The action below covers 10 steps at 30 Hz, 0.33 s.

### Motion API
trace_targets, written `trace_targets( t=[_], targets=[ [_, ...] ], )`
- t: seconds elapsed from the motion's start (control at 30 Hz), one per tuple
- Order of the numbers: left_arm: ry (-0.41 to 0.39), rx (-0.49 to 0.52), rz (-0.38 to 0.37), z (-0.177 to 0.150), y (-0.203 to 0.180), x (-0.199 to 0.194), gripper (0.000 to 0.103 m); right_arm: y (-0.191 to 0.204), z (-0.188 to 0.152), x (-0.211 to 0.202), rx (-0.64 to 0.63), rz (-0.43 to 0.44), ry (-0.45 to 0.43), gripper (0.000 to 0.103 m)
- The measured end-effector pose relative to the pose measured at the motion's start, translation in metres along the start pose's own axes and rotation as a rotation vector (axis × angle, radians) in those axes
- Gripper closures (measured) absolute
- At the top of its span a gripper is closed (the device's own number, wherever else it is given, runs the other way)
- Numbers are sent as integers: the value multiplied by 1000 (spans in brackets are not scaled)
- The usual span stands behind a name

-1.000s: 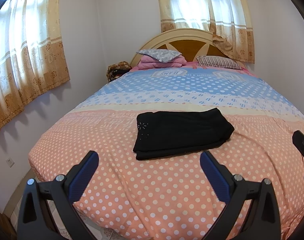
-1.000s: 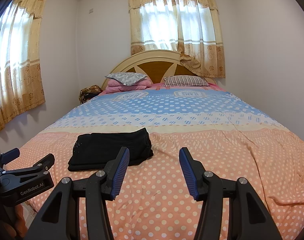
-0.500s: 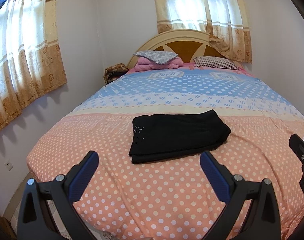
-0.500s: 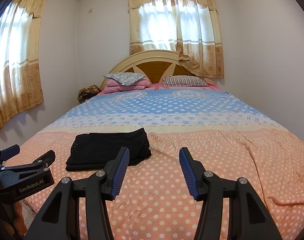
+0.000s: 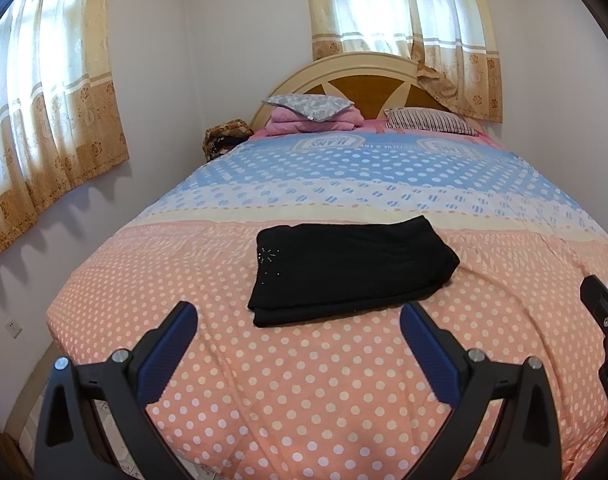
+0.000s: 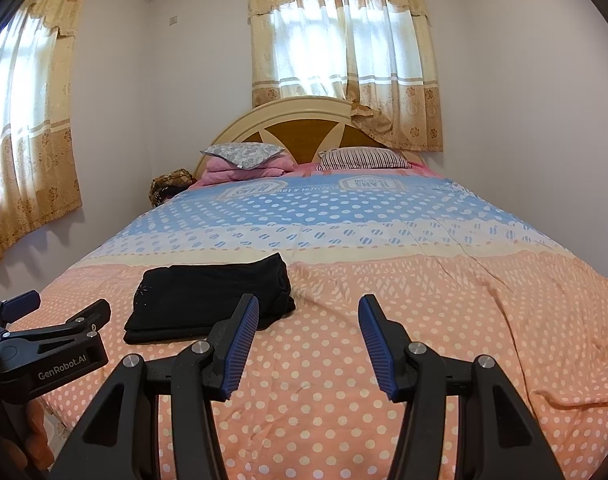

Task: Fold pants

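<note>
The left gripper (image 5: 296, 330) hangs with its jaws spread wide and nothing between them, just short of the near edge of the black pants (image 5: 350, 270). In the left wrist view the pants lie straight ahead, framed by the two blue pads. The right gripper (image 6: 308, 328) is also open and empty, and in its own view the pants (image 6: 210, 300) sit off to the left, with only their right end reaching its left finger.

The pants rest on the peach polka-dot bedspread (image 5: 304, 392) as a flat, squared bundle, apparently folded into layers (a small sparkly motif shows near the left end). Their long axis runs left to right, across the line of both grippers, and they sit towards the near left part of the bed.

The left gripper is therefore the nearer and better centred. The fold looks complete or nearly so, so any further move would probably fall to the left gripper, reaching forward.
</note>
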<state>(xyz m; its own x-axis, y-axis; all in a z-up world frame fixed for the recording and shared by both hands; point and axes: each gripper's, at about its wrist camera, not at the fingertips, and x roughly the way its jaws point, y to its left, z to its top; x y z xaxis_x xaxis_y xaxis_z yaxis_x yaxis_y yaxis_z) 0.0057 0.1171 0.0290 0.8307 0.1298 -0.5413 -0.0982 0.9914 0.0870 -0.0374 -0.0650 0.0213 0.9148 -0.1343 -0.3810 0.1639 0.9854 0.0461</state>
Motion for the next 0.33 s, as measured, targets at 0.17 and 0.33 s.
trace_targets(
  t=[0.17, 0.33],
  targets=[
    [-17, 11, 0, 1, -5, 1, 0, -2, 0, 3, 2, -2, 6, 49],
    [-2, 20, -3, 3, -13, 11, 0, -5, -1, 10, 11, -9, 23, 49]
  ],
)
